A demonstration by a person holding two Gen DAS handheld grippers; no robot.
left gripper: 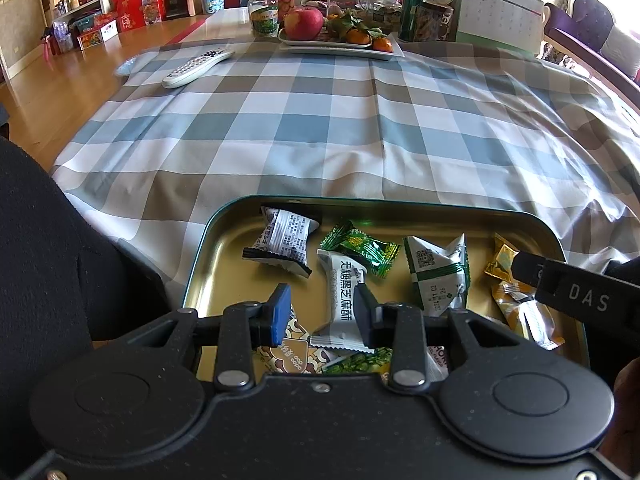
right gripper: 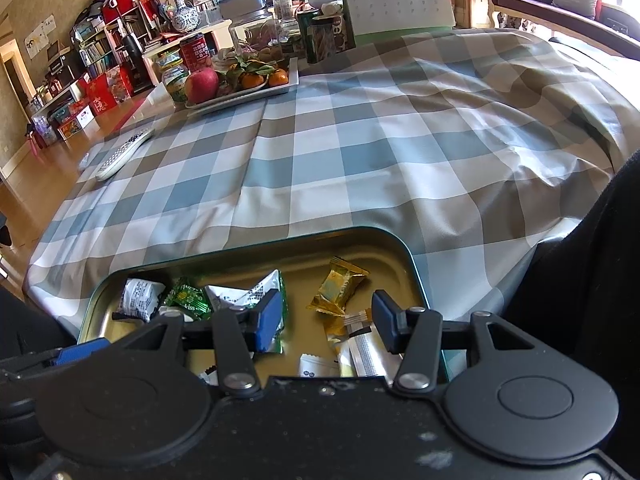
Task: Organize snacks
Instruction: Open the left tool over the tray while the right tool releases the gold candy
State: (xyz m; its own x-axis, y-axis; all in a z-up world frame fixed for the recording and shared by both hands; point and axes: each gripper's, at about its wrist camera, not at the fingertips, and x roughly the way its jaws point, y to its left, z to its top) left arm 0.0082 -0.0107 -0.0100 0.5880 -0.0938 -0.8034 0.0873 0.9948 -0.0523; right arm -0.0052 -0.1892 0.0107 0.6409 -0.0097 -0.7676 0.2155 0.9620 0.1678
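Left gripper (left gripper: 322, 308): I had it hovering over the tin tray (left gripper: 400, 206) with the fingers apart, gripping nothing; the white sesame snack (left gripper: 343, 300) showed in the gap, but the pads were not pressing it.
Right gripper (right gripper: 326, 320): released as well, above the tray's right side, over the gold packet (right gripper: 336, 290), which it did not touch.
Snacks: all I could see lay inside the tray, near the front of the checked tablecloth (left gripper: 320, 120).
Sesame snack axis: its long axis ran away from me, roughly along the fingers, the far end tipped slightly left.
Risk: I judged that closing might catch a crimped end and let the slick wrapper slip.
Risk, crowding: neighbouring packets overlapped, so I might have lifted two.
Risk, grippers: both worked one tray and could have collided.
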